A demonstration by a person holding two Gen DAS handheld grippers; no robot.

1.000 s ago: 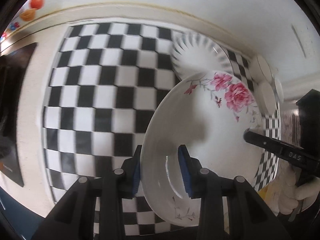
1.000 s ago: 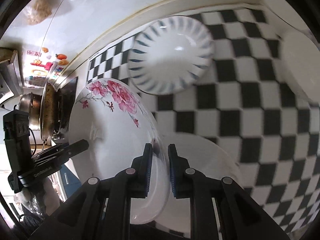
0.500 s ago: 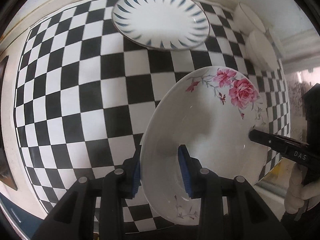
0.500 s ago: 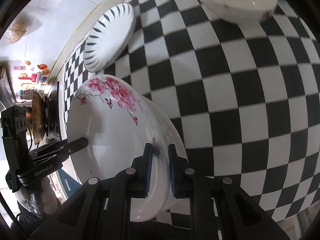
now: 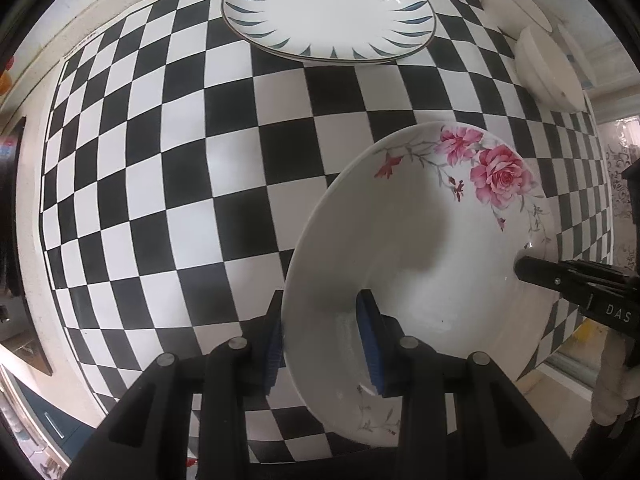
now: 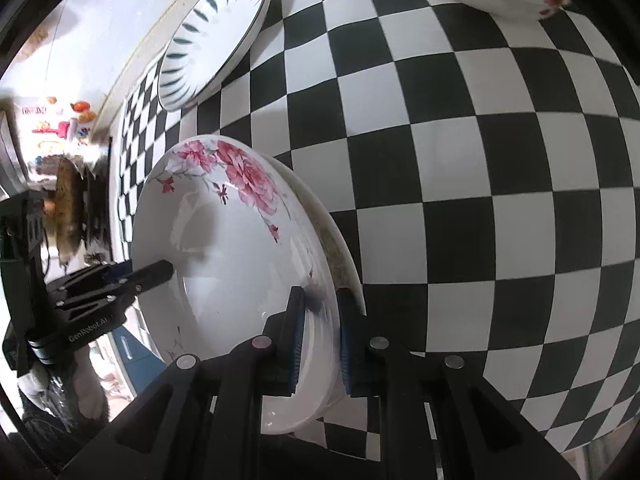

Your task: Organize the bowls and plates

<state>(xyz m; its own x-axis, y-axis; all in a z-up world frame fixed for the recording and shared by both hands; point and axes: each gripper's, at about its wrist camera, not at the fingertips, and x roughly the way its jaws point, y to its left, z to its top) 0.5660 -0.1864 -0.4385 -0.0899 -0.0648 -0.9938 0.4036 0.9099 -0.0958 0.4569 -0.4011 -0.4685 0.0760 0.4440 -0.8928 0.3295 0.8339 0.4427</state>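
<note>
Both my left gripper (image 5: 322,344) and right gripper (image 6: 318,340) clench the floral bowl (image 5: 420,248), not yet set down; blue-leaf plate (image 5: 328,12) and white bowls (image 5: 544,64) remain unsorted.

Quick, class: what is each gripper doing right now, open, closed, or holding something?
Left gripper: shut on the rose-patterned bowl, clamping its rim.
Right gripper: shut on the same bowl's opposite rim.

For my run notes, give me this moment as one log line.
left gripper: shut on floral plate rim | right gripper: shut on opposite rim | plate tilted over checkered mat | striped plate behind
</note>
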